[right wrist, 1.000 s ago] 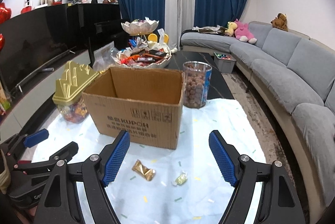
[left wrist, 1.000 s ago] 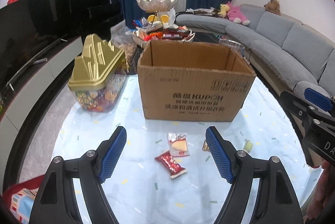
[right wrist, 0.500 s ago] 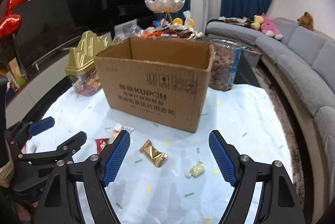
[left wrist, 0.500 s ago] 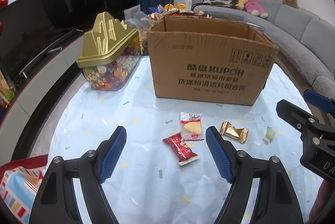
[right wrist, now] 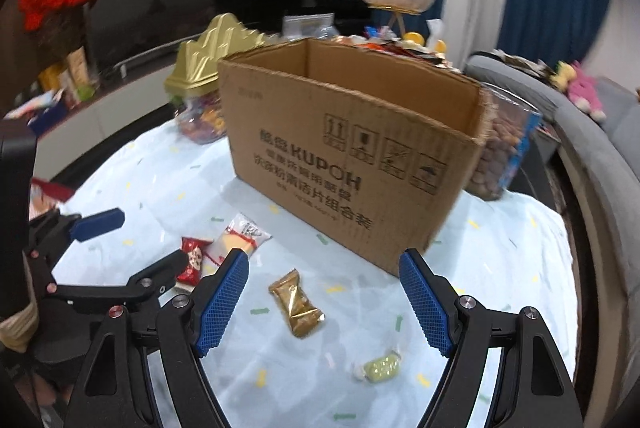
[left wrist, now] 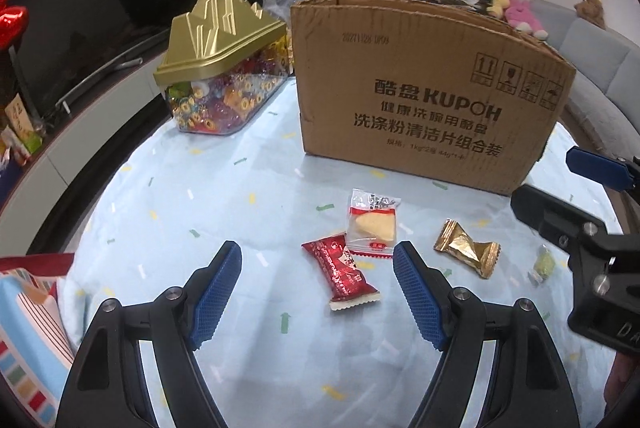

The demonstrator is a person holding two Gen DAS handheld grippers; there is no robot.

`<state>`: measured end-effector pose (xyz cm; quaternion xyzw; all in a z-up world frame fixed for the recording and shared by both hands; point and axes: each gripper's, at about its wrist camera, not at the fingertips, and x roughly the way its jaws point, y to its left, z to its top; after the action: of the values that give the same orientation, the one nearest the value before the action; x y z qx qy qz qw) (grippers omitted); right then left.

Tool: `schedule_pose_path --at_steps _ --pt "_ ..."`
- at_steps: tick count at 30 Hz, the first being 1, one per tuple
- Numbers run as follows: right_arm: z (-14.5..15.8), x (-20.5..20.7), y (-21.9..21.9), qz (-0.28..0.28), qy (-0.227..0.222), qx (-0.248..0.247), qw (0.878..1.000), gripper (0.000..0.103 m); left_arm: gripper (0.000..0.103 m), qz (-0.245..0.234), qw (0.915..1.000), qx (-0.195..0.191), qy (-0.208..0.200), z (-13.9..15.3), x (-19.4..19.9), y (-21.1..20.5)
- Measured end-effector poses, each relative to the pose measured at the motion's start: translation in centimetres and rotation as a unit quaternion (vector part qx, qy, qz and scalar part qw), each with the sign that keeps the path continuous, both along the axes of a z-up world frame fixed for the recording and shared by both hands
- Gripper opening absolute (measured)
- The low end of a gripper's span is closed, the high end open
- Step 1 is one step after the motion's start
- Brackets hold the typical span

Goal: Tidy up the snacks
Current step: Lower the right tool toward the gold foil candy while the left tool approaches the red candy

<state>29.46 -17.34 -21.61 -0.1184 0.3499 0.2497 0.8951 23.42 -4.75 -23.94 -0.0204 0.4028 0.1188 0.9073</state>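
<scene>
A: So, how far along is this?

B: Barely begun, I'd judge. The left gripper [left wrist: 318, 288] stands wide and empty, the red foil-wrapped snack [left wrist: 347, 270] lying between its blue pads. The right gripper [right wrist: 323, 302] is equally wide, nothing held, the gold foil candy [right wrist: 297, 304] lying between its fingers.

A: And beyond them?

B: At twelve o'clock from the red one, touching it, lies a clear packet with a yellow pastry [left wrist: 372, 224]; a small pale-green wrapped sweet [right wrist: 378, 368] lies at five o'clock from the gold. All four lie on the light-blue tablecloth [left wrist: 224, 196], outside the open brown cardboard box [right wrist: 352, 152].

A: Any difference between views?

B: Only the right view shows a little of the box's inside and the clear jar of brown snacks [right wrist: 504, 152] behind it.
</scene>
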Motion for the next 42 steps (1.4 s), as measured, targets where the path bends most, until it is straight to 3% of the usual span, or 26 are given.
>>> schedule_pose_path --at_steps 9,19,29,33,42 --pt "-2.9 1.7 0.6 0.041 0.044 0.000 0.998 0.078 0.078 0.020 0.9997 -0.005 0.010 -1.8 1.1 0.3" --pt "-5.4 2.3 1.2 0.051 0.084 -0.010 0.995 0.064 0.076 0.028 0.9994 -0.012 0.018 -3.2 1.7 0.9" --pt "-7.6 2.3 2.2 0.050 0.098 -0.034 0.993 0.053 0.063 0.028 0.9987 -0.031 0.031 -4.2 2.2 1.3" --pt "-7.7 2.3 2.1 0.046 0.097 -0.031 0.994 0.052 0.049 0.020 0.9985 -0.038 0.035 -4.6 2.2 1.3" --pt "-7.7 2.0 2.6 0.052 0.090 -0.029 0.994 0.041 0.038 0.006 0.9986 -0.038 0.036 -4.6 2.1 0.8"
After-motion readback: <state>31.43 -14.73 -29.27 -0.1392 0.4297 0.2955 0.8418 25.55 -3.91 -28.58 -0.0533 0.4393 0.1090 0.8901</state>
